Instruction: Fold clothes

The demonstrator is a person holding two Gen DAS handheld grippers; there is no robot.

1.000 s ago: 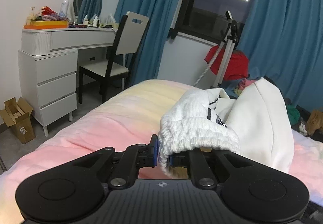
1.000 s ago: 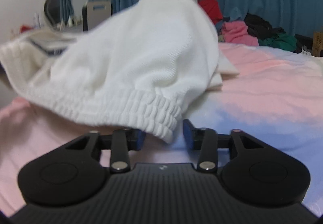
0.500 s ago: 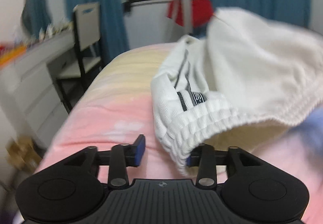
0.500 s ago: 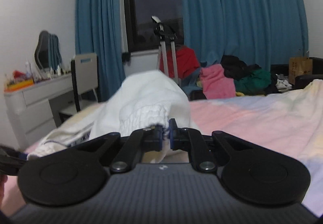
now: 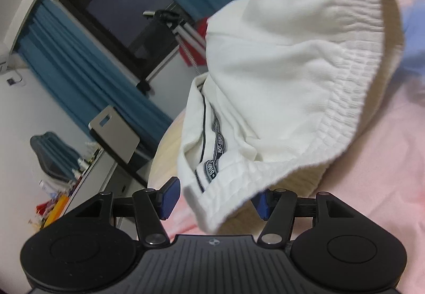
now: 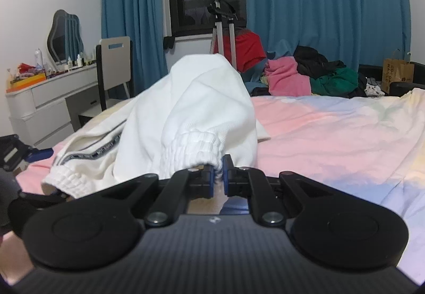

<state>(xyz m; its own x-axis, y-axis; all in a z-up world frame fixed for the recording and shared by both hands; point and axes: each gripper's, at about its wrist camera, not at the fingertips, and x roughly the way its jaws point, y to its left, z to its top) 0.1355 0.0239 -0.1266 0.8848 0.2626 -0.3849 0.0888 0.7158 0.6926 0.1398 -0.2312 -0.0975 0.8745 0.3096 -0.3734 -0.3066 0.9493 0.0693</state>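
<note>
White sweatpants (image 5: 279, 76) with a black lettered side stripe lie bunched on the bed. In the left wrist view the picture is tilted. My left gripper (image 5: 215, 201) has its jaws opening, and a corner of the ribbed waistband (image 5: 212, 214) hangs loose between the blue pads (image 5: 168, 198) without being pressed. My right gripper (image 6: 218, 177) is shut on the elastic waistband (image 6: 191, 150) and holds that edge a little above the sheet. The left gripper's blue pad (image 6: 42, 153) shows at the left edge of the right wrist view.
The bed (image 6: 332, 134) has a pink, blue and yellow sheet. A pile of clothes (image 6: 305, 73) lies at its far side before blue curtains (image 6: 318, 2). A white dresser (image 6: 47, 97) and chair (image 6: 114, 60) stand to the left. A paper bag (image 6: 397, 71) is far right.
My left gripper let go of the waistband, opened and rolled, so its view is tilted. My right gripper shut on the waistband's other side and rose slightly.
</note>
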